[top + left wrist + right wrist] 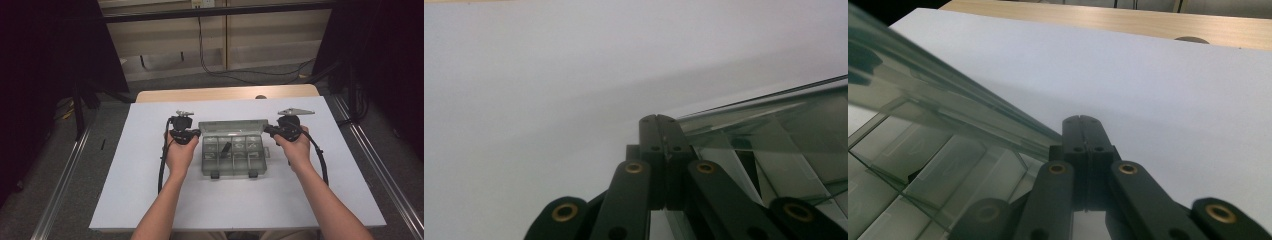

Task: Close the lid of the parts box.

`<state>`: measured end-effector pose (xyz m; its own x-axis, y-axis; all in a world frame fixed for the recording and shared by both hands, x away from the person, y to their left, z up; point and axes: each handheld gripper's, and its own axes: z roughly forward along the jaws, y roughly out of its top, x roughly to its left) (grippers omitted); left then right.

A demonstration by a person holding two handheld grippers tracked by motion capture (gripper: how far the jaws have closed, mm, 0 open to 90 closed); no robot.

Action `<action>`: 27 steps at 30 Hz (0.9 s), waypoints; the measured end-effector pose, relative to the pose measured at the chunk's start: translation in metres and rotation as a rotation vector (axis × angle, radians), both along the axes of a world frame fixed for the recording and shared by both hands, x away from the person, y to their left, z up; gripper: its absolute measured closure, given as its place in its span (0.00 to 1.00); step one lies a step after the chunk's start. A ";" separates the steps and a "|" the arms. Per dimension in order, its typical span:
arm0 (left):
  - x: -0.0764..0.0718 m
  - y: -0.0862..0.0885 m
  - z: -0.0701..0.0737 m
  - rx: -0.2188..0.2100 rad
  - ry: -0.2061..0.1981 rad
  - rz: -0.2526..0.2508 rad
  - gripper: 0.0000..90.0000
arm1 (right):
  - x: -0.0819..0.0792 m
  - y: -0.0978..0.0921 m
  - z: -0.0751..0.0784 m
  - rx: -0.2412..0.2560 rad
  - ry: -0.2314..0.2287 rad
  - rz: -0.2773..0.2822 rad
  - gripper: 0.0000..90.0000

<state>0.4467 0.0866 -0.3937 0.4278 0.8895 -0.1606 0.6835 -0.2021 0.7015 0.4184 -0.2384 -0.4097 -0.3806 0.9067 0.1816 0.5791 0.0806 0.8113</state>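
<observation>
White board covers the bench [150,190], where a clear compartment box [234,150] sits mid-surface, lid [233,126] raised. Each hand-held gripper, left [196,133] and right [270,131], has its jaws closed at a lid corner, seemingly pinching it to swing it evenly.

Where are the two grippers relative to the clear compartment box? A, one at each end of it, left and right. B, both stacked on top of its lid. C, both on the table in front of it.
A: in the high view the left gripper sits at the left end of the clear box and the right gripper at its right end.
</observation>
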 end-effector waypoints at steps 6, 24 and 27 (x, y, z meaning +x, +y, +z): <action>-0.002 0.001 -0.001 -0.007 0.000 0.000 1.00 | -0.002 0.001 0.000 -0.003 -0.004 -0.001 1.00; -0.009 0.003 -0.006 -0.019 0.013 -0.004 1.00 | -0.010 0.000 -0.005 0.015 -0.016 0.001 1.00; -0.011 0.003 -0.007 -0.013 0.014 -0.008 1.00 | -0.012 0.000 -0.006 0.016 -0.015 0.004 1.00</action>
<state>0.4361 0.0898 -0.4006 0.4323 0.8840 -0.1782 0.6915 -0.1982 0.6946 0.4061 -0.2386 -0.4157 -0.3869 0.9022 0.1907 0.5667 0.0695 0.8210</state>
